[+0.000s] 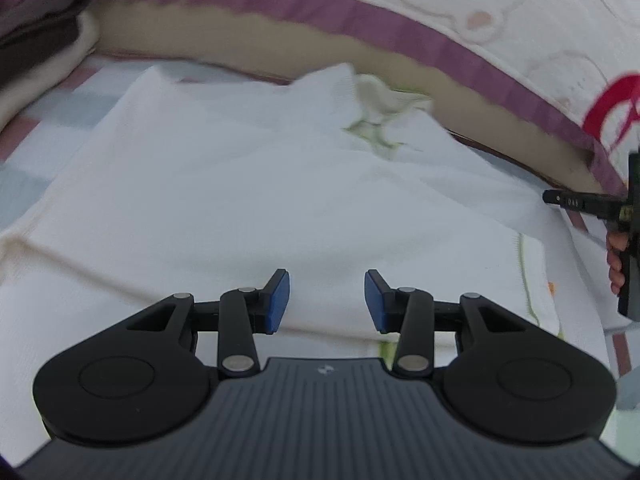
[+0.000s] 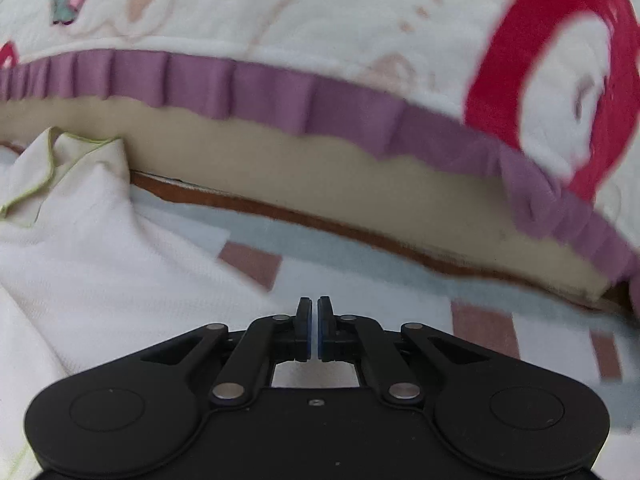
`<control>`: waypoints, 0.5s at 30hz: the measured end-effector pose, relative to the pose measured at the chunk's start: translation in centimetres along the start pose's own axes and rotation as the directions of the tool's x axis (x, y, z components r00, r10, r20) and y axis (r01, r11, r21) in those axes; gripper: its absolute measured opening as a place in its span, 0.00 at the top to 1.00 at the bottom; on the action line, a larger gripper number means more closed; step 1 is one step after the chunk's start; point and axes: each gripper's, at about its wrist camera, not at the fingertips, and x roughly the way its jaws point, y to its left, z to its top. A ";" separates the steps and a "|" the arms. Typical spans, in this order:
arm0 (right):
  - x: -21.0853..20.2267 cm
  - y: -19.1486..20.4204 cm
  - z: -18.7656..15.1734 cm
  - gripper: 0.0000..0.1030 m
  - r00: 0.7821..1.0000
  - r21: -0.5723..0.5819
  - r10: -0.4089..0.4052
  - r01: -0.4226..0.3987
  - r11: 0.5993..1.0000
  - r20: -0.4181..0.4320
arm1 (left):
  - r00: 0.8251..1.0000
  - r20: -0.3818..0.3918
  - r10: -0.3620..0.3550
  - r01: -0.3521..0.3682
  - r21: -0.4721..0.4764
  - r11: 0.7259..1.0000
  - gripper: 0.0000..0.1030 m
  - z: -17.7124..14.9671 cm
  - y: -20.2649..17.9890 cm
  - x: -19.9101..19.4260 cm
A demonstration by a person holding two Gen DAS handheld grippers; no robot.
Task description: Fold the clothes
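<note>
I see the garment [image 1: 240, 184] as white knit cloth, matt, fine ribbed texture, with a green stitched edge at 1 o'clock. My left gripper [image 1: 326, 300] is matt black plastic with blue rubbery pads [image 1: 278, 302] and dull silver metal pivot pins. The sheet [image 2: 360, 276] under my right gripper [image 2: 314, 328] looks like soft matt checked cloth. At 12 o'clock the quilt [image 2: 320, 12] is printed, stitched fabric with a pleated purple frill [image 2: 256, 92].

White garment [image 1: 240, 184] green-trimmed, checked sheet [image 2: 360, 280], purple-frilled quilt [image 2: 320, 20]
</note>
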 end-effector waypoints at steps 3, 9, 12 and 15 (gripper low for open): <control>-2.5 -5.1 -0.9 0.78 0.998 0.259 -0.057 0.051 0.965 0.017 | 0.999 -0.010 -0.051 0.051 0.028 0.998 0.61 -0.2 -2.1 0.3; -8.9 -18.8 -8.0 0.60 0.980 0.645 -0.179 0.194 0.740 -0.090 | 0.982 -0.027 -0.187 0.189 0.086 0.978 0.61 -1.5 -6.7 0.5; -11.4 -23.7 -12.5 0.60 0.958 0.744 -0.220 0.281 0.606 -0.183 | 0.977 -0.058 -0.206 0.211 0.107 0.972 0.61 -2.3 -8.1 1.0; -12.2 -24.6 -16.7 0.58 0.948 0.839 -0.118 0.317 0.441 -0.296 | 0.977 -0.079 -0.198 0.207 0.120 0.971 0.61 -2.9 -8.5 1.1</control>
